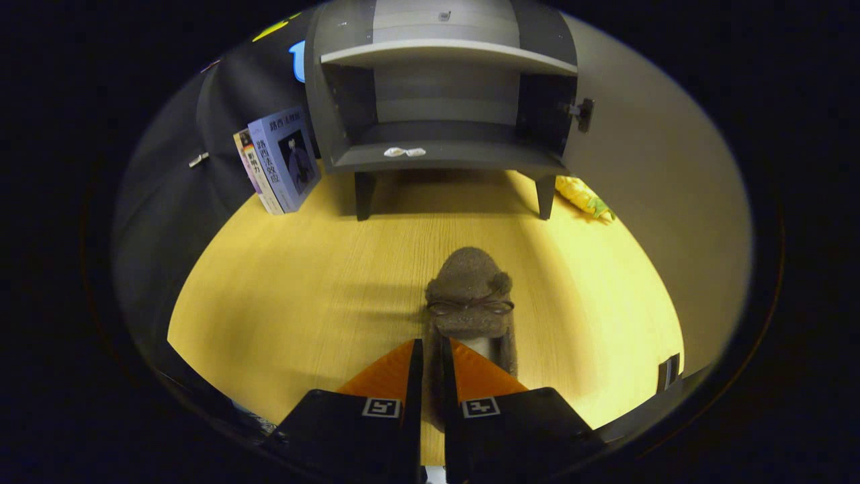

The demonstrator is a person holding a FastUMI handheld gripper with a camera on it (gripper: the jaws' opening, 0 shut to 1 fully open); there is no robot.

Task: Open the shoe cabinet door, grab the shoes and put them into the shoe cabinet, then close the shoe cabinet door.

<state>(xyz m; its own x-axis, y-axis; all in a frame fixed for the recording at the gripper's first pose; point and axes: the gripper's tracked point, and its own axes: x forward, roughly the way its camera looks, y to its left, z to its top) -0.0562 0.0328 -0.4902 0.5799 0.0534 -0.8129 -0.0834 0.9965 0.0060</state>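
Gripper (430,349): fingers nearly closed, a narrow gap left between them; the heel edge of the shoe sits in that gap, both fingers pressed on it from either side
Shoe (470,296): brown fuzzy slipper with a thin bow across the top and two small round ears; toe points away toward the cabinet; heel end caught between the fingers; whether it rests on the table or is lifted just clear of it, cannot tell
Table (302,282): light wood grain top; shadow of the shoe falls on it to the left of the shoe
Shoe cabinet (443,101): grey, on short dark legs, standing at the far end of the table, well beyond the shoe; front open, interior visible; one shelf across the upper part; lower compartment floor carries a small white object (404,152) near its front edge, too small to identify
Cabinet door (645,168): swung open to the right, pale inner face turned this way; dark hinge (582,113) at the cabinet's right wall
Books (279,165): two, upright and leaning, just left of the cabinet
Yellow item (583,195): on the table by the cabinet's right leg, beside the door; kind unclear
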